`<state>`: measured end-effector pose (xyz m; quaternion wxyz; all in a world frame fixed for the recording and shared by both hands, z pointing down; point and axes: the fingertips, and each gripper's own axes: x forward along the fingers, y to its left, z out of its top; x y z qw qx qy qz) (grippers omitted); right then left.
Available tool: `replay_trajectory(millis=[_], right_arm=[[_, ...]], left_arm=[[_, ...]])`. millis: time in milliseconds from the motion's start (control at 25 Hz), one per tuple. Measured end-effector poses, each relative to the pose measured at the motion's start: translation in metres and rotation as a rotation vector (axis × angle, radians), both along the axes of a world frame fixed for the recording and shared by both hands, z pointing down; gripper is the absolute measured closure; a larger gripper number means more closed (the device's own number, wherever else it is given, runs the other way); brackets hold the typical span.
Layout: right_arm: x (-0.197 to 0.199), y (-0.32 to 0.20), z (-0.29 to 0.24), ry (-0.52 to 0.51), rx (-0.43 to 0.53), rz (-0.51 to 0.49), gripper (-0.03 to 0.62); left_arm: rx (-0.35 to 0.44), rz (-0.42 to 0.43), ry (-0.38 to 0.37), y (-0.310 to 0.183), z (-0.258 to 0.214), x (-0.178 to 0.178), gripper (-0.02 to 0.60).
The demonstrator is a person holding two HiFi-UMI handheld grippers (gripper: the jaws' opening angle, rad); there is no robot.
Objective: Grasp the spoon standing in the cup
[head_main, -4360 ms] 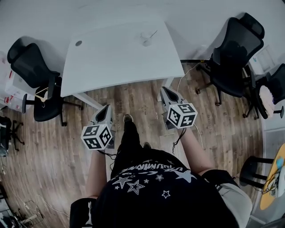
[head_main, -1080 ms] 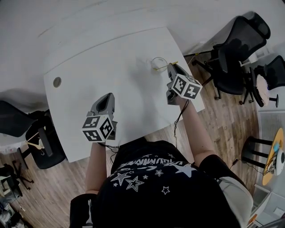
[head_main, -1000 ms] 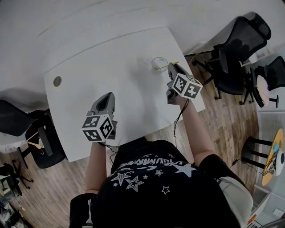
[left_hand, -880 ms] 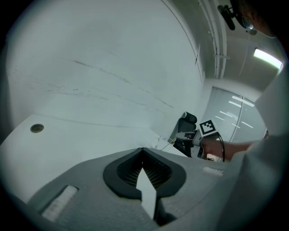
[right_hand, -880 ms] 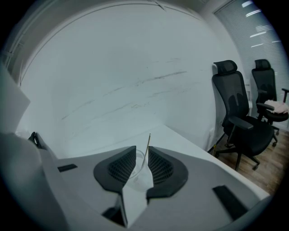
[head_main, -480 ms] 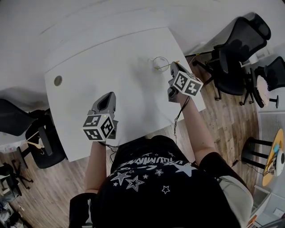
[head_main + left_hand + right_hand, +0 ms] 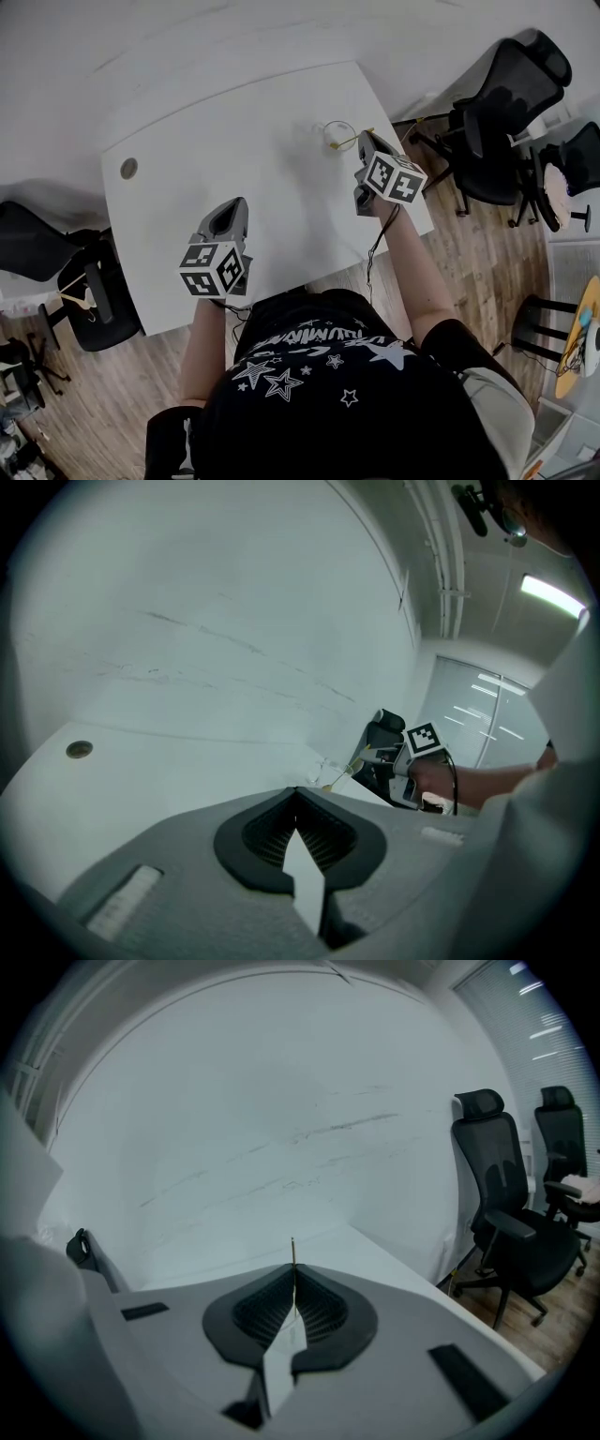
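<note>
White bench (image 7: 253, 159): rectangular, bare over most of its top. A round cable hole (image 7: 128, 169) sits near its far left corner.

Black office chair (image 7: 497, 103) stands on the wood floor to the right of the bench, and a second one (image 7: 56, 272) off its left edge.

Left gripper (image 7: 234, 204): held over the near left part of the bench, well apart from the cup. In the left gripper view its jaws meet with nothing between them. The left gripper (image 7: 296, 794) points across the bench toward the far wall.

Right gripper (image 7: 364, 139): at the far right part of the bench, tip just beside the cup. In the right gripper view the jaws are pressed together on a thin gold stem, the spoon (image 7: 292, 1251) handle, which sticks up past the jaw tips.

Cup (image 7: 328, 127): clear glass, standing on the bench near its far right corner.

Spoon (image 7: 349, 142): gold handle leaning out of the cup to the right, upper end in the right gripper. Bowl end is down inside the cup, too small to make out. From the left gripper view, cup and spoon (image 7: 336, 775) show far right, beside the right gripper (image 7: 380, 754).
</note>
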<state>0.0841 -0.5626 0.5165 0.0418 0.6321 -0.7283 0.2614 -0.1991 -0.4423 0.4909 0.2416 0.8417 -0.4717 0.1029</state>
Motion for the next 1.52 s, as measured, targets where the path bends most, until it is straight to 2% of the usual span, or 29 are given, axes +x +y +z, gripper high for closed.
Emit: replay_trajectory(millis=[840, 1040, 1520], right_arm=[[0.007, 0.032, -0.063, -0.028, 0.148, -0.032, 0.579], [0.012, 0.045, -0.093, -0.016, 0.239, -0.017, 0.579], [0.022, 0.089, -0.125, -0.078, 0.283, -0.064, 0.579]], left_arm=[[0.078, -0.045, -0.005, 0.040, -0.035, 0.009, 0.574], [0.099, -0.044, -0.006, 0.051, -0.045, 0.017, 0.574], [0.131, -0.050, -0.002, 0.082, -0.062, 0.047, 0.574]])
